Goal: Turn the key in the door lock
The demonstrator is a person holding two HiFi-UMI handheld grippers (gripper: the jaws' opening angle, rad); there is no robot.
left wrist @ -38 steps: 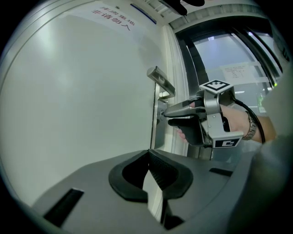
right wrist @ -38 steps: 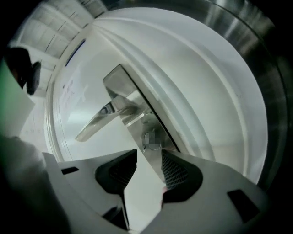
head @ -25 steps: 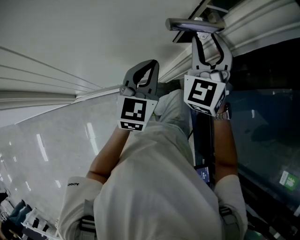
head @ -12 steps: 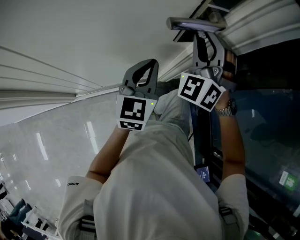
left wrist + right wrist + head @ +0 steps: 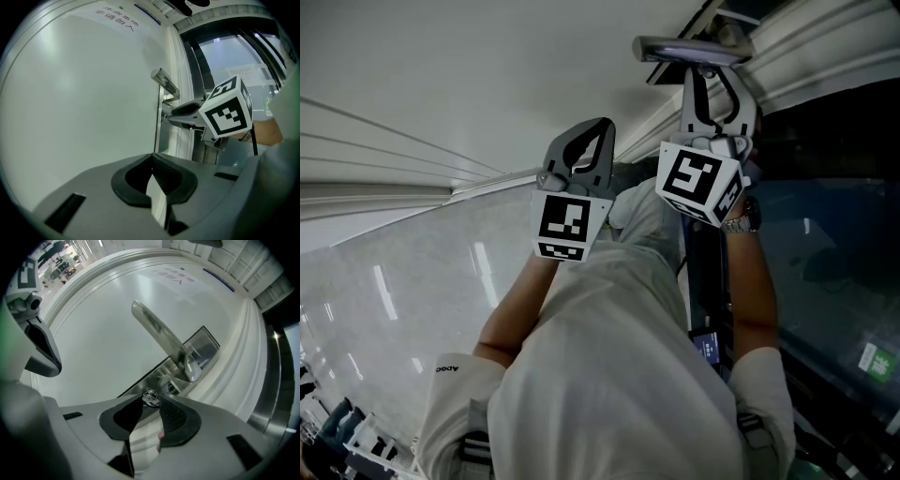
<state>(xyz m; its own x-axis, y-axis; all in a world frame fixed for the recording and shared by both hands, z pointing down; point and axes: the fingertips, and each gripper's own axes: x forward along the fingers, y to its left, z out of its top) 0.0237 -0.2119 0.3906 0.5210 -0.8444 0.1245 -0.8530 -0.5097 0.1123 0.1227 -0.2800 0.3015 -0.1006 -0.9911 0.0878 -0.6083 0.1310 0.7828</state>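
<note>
White door (image 5: 89,329) is the biggest thing, and it spreads out wide to one side of the handle (image 5: 159,336). Dark glass (image 5: 834,234) stands on the other side of the handle. The handle is a long silver bar that sticks out from a shiny metal plate (image 5: 205,344) near the door's edge. The key (image 5: 151,398) is the smallest thing. It sits in the lock just under the handle, close to where the handle joins the plate.

The right gripper (image 5: 152,400) is right at the key. It points flat at the door, and the key's head sits between its tips. Its jaws have just been closing, and the pads now look like they pinch the key from both sides. The key seems to stick straight out of the door, along the same line the gripper points. So I think the next move is a roll of the wrist, not a push or a pull.

The left gripper (image 5: 151,158) is further from the handle, in front of the plain white part of the door. Its jaws are closed together with nothing in them. It is well apart from the key, so the right hand is the one for this job.

The handle is just above the right gripper. If the gripper rolls a lot, its side might bump the handle.
</note>
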